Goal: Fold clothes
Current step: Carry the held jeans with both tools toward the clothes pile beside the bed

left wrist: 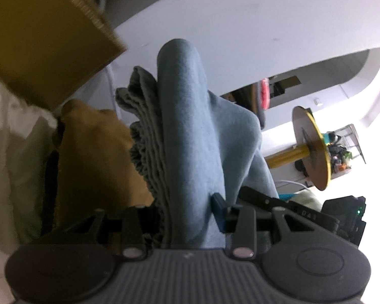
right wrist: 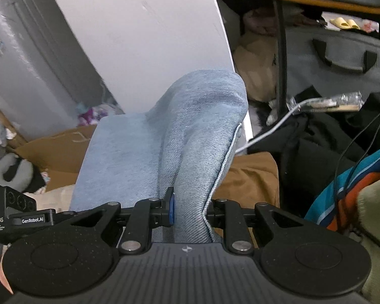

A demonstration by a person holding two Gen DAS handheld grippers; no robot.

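A fold of the blue jeans (left wrist: 187, 131) is clamped by the left gripper (left wrist: 187, 215); another fold, at 12 o'clock, is pinched by the right gripper (right wrist: 190, 207).

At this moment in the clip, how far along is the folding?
Done: nothing lies visibly folded flat. In hand: the left gripper is shut on doubled-over blue cloth with a grey ribbed edge; the right gripper is shut on pale denim that is bunched up. Left: laying each out and folding it. A brown garment waits below.

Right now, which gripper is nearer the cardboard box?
Left, probably. The cardboard box looms just beyond the left gripper; from the right gripper, its flaps lie farther back.
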